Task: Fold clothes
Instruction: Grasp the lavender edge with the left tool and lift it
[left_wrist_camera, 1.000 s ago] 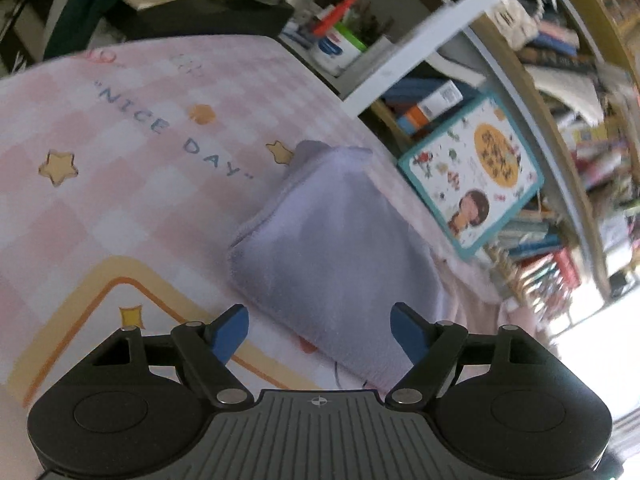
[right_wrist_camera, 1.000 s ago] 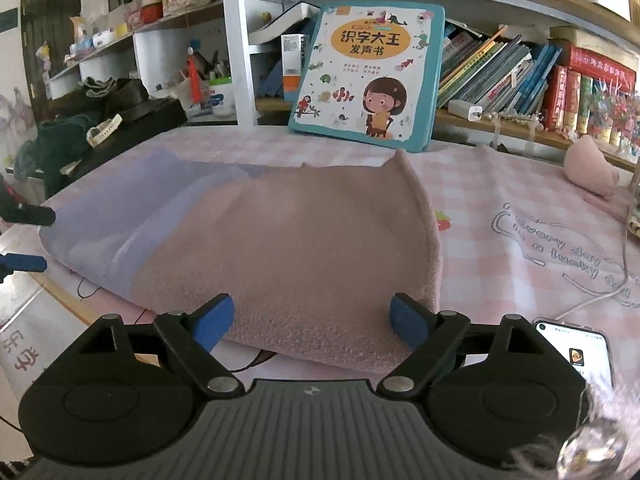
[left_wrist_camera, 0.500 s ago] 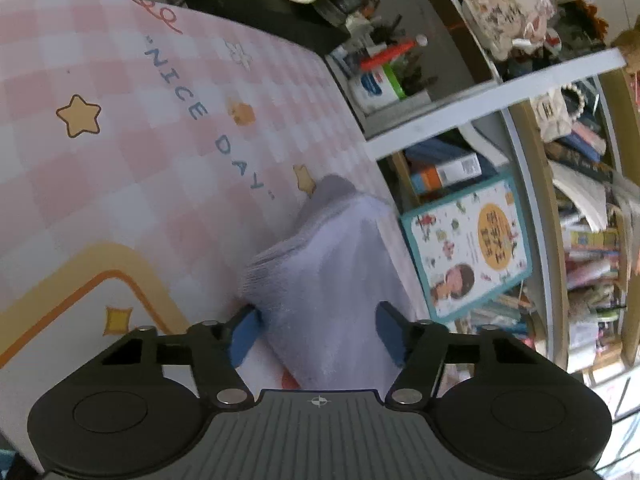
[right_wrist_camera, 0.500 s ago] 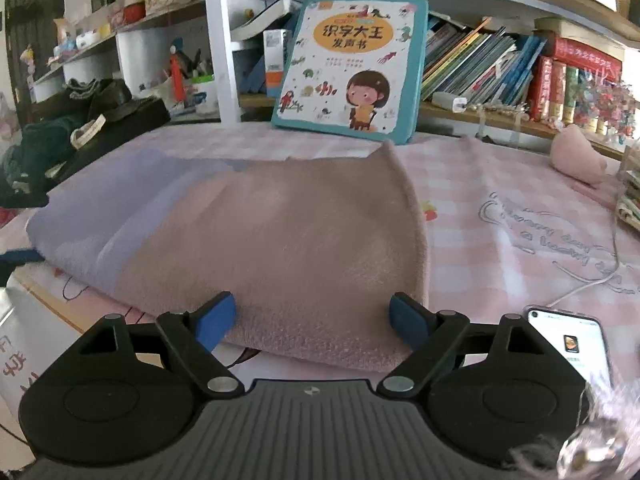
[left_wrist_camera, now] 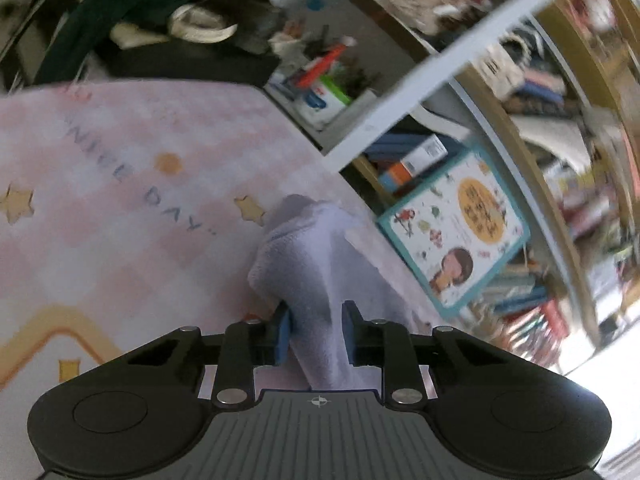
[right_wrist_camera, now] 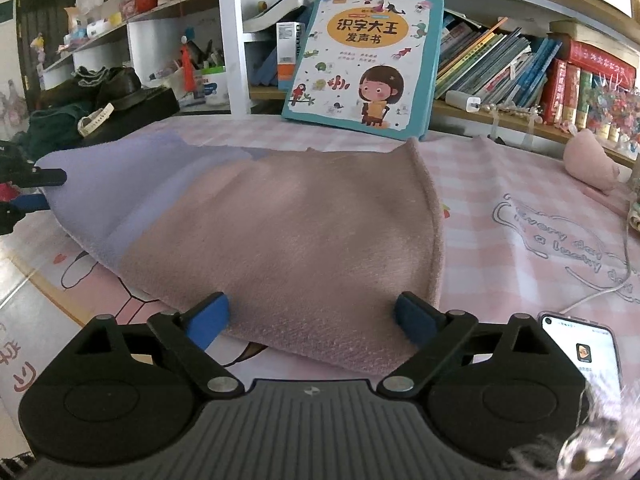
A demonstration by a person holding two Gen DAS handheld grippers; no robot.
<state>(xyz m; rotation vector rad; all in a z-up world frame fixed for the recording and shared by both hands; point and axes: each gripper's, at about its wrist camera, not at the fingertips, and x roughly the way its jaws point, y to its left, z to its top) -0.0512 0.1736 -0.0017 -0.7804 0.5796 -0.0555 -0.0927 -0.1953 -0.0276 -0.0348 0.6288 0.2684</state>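
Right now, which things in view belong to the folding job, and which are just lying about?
In the job:
- soft lilac-and-pink fleece cloth
- left gripper, shut on its lilac end
- right gripper, open at its pink edge

Lying about:
- teal-edged children's picture book
- white smartphone
- pink plush toy

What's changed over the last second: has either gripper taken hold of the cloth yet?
The left gripper moved in and closed its blue pads on the lavender end of the fleece cloth, bunching it; a second ago it was open, short of the fabric. The right gripper stays open at the pink end. The cloth is still flat on the checked pink mat.
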